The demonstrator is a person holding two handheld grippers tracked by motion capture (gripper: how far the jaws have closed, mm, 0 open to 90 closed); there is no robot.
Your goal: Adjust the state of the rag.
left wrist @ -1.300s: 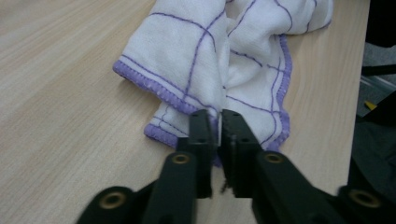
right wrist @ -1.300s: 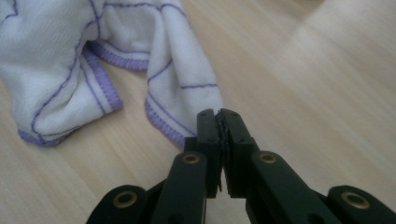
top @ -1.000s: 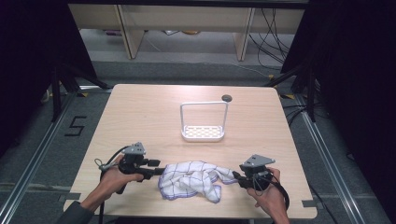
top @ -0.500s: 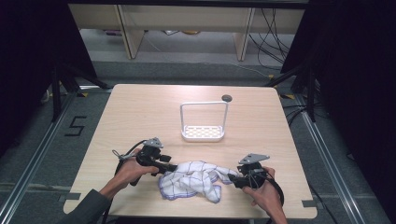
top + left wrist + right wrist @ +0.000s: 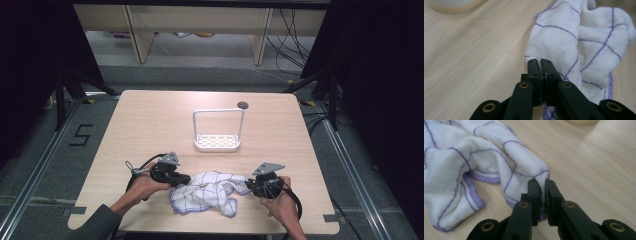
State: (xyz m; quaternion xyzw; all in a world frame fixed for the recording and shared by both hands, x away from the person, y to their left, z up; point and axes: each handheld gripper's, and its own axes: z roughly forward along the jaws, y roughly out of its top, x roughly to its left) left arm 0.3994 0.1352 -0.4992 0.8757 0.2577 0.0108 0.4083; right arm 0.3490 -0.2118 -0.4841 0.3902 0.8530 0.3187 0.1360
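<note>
A person sits at the near edge of a pale wooden table (image 5: 150, 125), holding a two-jaw gripper in each hand. A crumpled white cloth (image 5: 207, 192) with a purple grid and purple hem lies on the table between the two grippers, close to the near edge.

The left gripper (image 5: 184, 178) meets the cloth's left side. Its jaws have just been closing and now pinch a fold of the fabric; in the left gripper view, the two black jaws (image 5: 541, 72) stand nearly together with only a thin edge of cloth (image 5: 579, 42) squeezed between them, and the rest of the cloth bunches beyond and to the right.

The right gripper (image 5: 250, 187) meets the cloth's right side. Its jaws have also just been closing and clamp a raised fold; in the right gripper view (image 5: 541, 192), the fabric (image 5: 486, 157) spreads away to the left.

Farther off, near the middle of the table, stands a small white rack (image 5: 218, 142) with a tall wire handle, well apart from the cloth.
</note>
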